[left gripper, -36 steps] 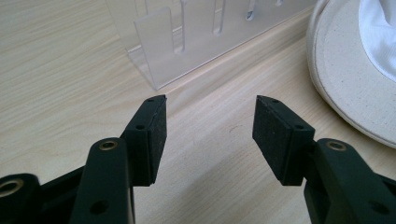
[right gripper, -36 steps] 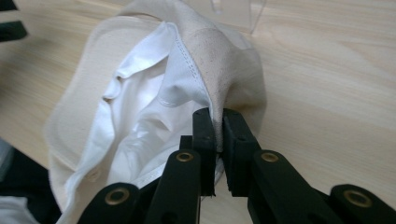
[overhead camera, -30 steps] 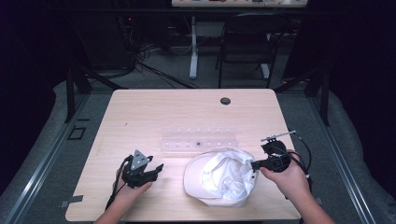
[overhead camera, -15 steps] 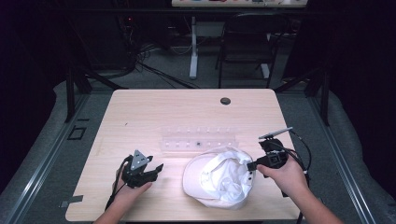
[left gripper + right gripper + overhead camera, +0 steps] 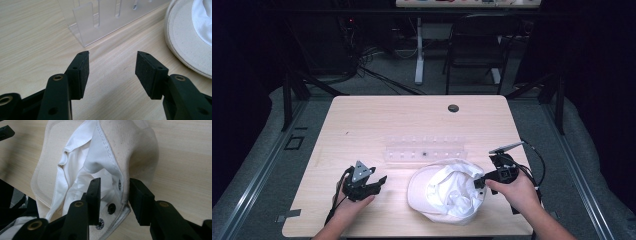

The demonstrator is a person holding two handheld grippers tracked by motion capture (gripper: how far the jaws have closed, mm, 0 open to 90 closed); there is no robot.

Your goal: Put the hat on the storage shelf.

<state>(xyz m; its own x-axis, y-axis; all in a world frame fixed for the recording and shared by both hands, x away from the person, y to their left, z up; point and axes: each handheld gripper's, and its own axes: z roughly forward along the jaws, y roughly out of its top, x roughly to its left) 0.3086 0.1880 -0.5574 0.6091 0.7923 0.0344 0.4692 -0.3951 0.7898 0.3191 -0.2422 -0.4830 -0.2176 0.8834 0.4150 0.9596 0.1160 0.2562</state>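
A white cap [image 5: 447, 192] lies upside down on the table's near side, its brim toward the left. My right gripper [image 5: 478, 182] is at the cap's right edge. In the right gripper view the cap's back rim [image 5: 119, 182] with its snap strap [image 5: 111, 208] stands between the jaws of my right gripper [image 5: 113, 187]. These jaws have just been opening, and the pads stand clear of the cloth on both sides. My left gripper [image 5: 378, 183] rests left of the cap, open over bare wood [image 5: 111, 65], with the brim [image 5: 185, 42] off to its right.
A clear acrylic rack [image 5: 426, 151] with slots lies across the middle of the wooden table [image 5: 377, 120], just beyond the cap and near the left jaws [image 5: 100, 20]. A dark grommet hole [image 5: 453, 108] sits at the far edge. Chairs and cables stand beyond the table.
The right gripper's jaws have spread apart at the cap's back rim, releasing the cloth. The right hand barely shifted. The left hand and its gripper stayed still.
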